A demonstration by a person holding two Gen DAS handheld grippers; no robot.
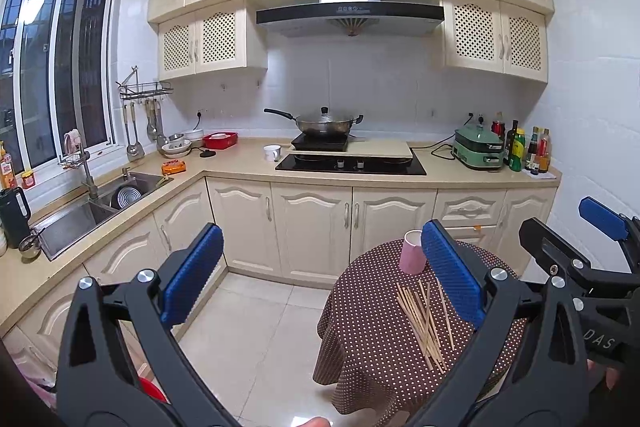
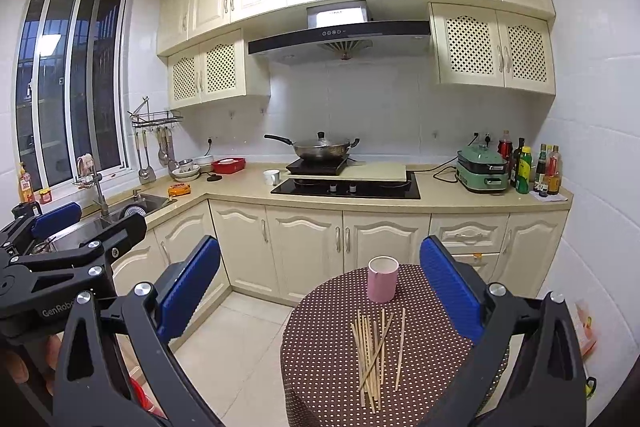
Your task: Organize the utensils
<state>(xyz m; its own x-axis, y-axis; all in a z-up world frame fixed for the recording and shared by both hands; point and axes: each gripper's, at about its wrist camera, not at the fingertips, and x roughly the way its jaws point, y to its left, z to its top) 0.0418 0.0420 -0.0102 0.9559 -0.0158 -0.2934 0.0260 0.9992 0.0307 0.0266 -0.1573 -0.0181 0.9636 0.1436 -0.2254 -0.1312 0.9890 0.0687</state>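
On round dotted table: loose wooden sticks, long axes mostly toward pink cup just beyond, few crossed. Left gripper and right gripper raised above, spread wide, holding nothing.

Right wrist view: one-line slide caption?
Open right gripper above dotted brown tablecloth with loose wooden chopsticks and upright pink cup.

Cup stands behind scattered sticks on the table.
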